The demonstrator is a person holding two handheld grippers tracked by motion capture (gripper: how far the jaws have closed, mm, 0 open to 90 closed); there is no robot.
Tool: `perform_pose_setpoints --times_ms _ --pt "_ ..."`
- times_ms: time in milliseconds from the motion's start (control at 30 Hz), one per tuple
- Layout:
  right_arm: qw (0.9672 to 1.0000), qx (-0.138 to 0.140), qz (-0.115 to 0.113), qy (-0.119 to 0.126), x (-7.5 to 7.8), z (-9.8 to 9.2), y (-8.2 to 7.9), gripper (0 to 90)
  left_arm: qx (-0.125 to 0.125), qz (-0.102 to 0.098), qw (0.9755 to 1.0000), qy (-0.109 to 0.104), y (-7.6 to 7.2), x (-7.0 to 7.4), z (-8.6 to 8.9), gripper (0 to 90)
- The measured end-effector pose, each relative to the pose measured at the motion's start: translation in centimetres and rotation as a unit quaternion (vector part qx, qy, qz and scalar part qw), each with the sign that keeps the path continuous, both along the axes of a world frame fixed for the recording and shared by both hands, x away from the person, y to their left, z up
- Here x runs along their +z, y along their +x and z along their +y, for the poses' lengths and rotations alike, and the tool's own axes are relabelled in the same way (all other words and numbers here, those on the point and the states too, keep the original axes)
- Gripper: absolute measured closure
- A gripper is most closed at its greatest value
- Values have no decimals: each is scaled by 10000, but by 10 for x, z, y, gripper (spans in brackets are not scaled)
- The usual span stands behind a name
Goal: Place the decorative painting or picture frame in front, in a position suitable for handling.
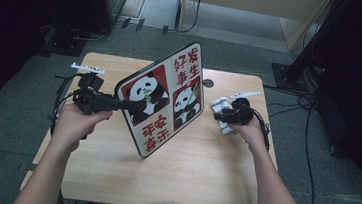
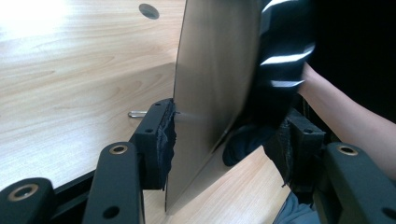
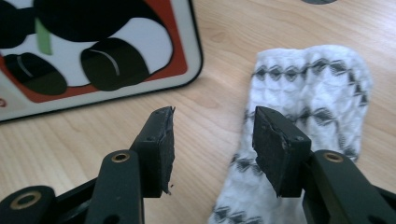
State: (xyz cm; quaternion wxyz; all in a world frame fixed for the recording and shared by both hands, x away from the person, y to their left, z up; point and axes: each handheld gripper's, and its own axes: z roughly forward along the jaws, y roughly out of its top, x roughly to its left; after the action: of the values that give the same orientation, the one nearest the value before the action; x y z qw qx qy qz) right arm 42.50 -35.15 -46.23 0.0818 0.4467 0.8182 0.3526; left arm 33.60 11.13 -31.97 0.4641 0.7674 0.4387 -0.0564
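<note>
While our left gripper (image 1: 127, 105) steadies the tilted panda board (image 1: 167, 96) between wide jaws, our right gripper (image 3: 212, 140) hovers with its jaws parted, 1 of them over the patterned cloth (image 3: 303, 93) near the worktop's (image 1: 202, 169) right edge.

The high view looks down over the pale wooden bench (image 1: 197, 174); both gripper views sit low and close beside the upright panda-printed board (image 1: 164, 98), which all three views share.

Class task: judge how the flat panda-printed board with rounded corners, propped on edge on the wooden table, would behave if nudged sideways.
The panda-printed board probably tips easily: it stands tilted on one thin edge. It looks stiff, its smooth back showing no bend. That glossy surface might slip between the left gripper's open jaws.
</note>
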Motion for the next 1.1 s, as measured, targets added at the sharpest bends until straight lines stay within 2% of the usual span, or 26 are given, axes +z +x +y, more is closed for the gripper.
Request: perform_pose_setpoints --times_ms 100,133,200,300,367,500,700,833,967,1100 --pt "9999 -94 -31 66 0 -3 3 499 42 -67 9999 68 -1 -5 0 463" --pt "10000 -84 36 21 0 -5 5 498 53 -79 9999 49 -1 -6 0 470" --pt "9999 -108 -7 -13 -1 -6 6 498 -30 -76 9999 -95 -2 -9 1 513" --pt "9998 -182 6 -41 -2 -10 9 499 -26 -103 9999 -118 -4 -14 0 532" --pt "9994 -328 82 -27 -2 -13 12 499 -11 -112 9998 -180 -5 -18 0 535" --pt "9988 -497 42 24 -2 -18 16 490 -33 -143 9999 -92 -6 -22 -1 533" --pt "9973 -718 2 -130 -8 -26 22 501 -5 -159 9998 -128 -8 -27 0 537" --pt "9964 -822 112 -155 -14 -29 26 487 -20 -130 9999 -112 -9 -31 -1 538" --pt "9956 -862 311 -185 -22 -32 28 471 -46 -222 9997 -113 -11 -33 -3 535" --pt "9949 -906 401 -191 -28 -33 30 465 -69 -230 9997 -98 -11 -35 -7 539"
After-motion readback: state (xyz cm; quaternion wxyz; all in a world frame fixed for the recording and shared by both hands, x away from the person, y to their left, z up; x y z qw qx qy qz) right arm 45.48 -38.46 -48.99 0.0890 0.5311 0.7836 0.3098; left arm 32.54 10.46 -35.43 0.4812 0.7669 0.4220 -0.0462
